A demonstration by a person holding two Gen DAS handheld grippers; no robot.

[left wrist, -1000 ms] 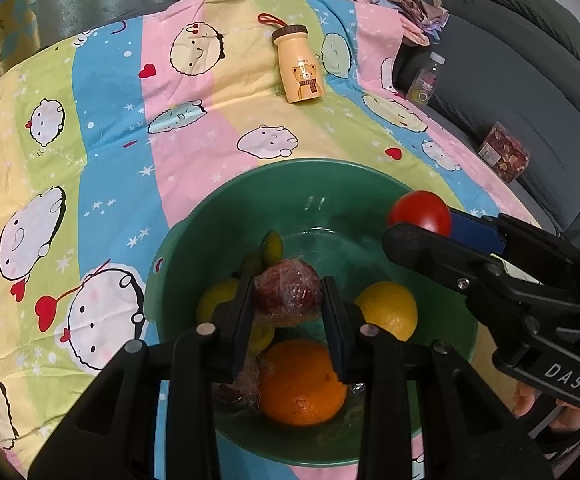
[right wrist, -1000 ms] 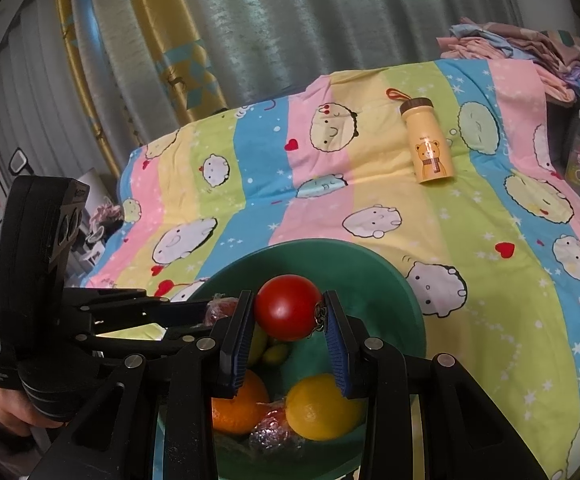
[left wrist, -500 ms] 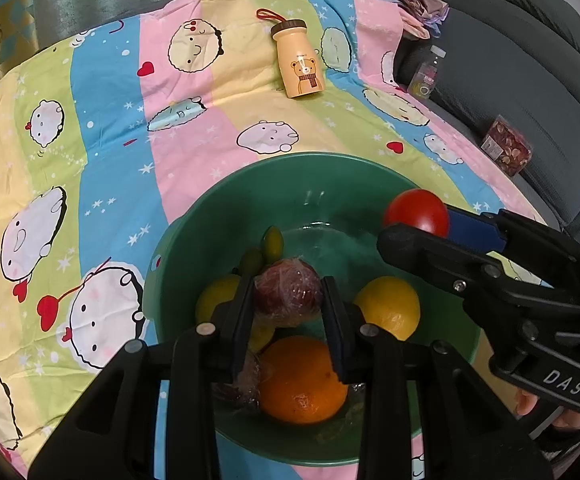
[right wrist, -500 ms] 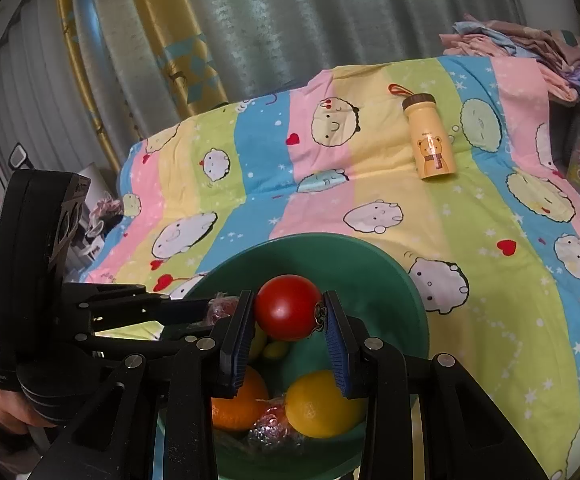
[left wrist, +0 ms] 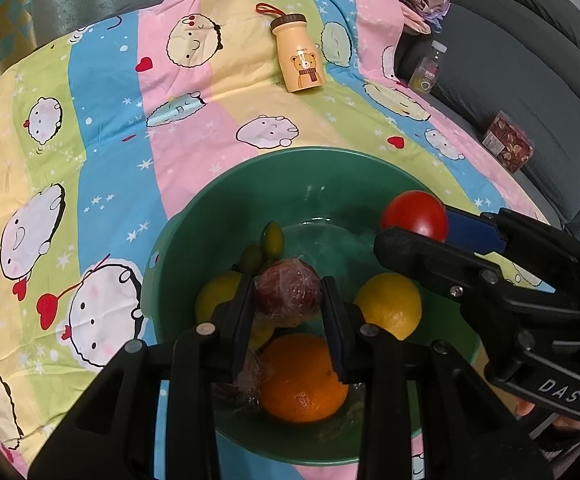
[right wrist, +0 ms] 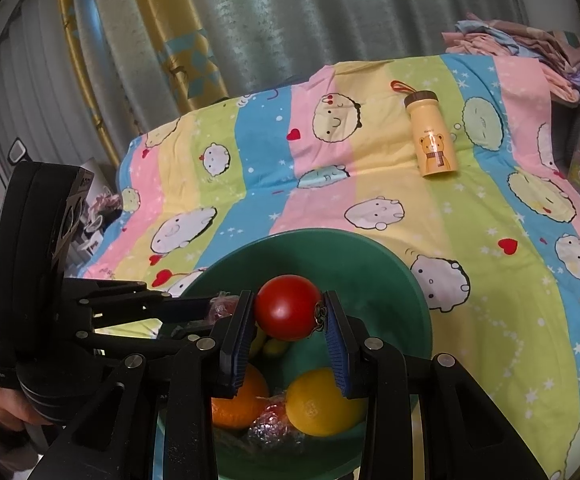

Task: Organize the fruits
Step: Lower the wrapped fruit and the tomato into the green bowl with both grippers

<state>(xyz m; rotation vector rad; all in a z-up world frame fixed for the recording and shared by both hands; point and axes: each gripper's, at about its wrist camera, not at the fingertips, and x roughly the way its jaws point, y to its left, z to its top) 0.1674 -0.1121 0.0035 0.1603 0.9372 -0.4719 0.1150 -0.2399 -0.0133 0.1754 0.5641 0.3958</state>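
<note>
A green bowl [left wrist: 330,168] [right wrist: 370,252] sits on the striped cartoon bedspread and holds an orange [left wrist: 302,380] [right wrist: 226,412], yellow lemons [left wrist: 388,304] [right wrist: 322,404], small green fruits [left wrist: 273,238] and another plastic-wrapped fruit [right wrist: 270,424]. My left gripper [left wrist: 288,300] is shut on a dark red fruit wrapped in plastic film [left wrist: 288,294], held over the bowl's contents. My right gripper [right wrist: 286,312] is shut on a glossy red tomato [right wrist: 286,306] [left wrist: 416,214], held above the bowl's right side.
A yellow bear-print bottle [left wrist: 298,54] [right wrist: 430,136] lies on the bedspread beyond the bowl. Folded clothes [right wrist: 522,48] are piled at the far right. A grey sofa [left wrist: 510,72] with a clear bottle [left wrist: 426,68] and a snack packet [left wrist: 506,146] stands to the right.
</note>
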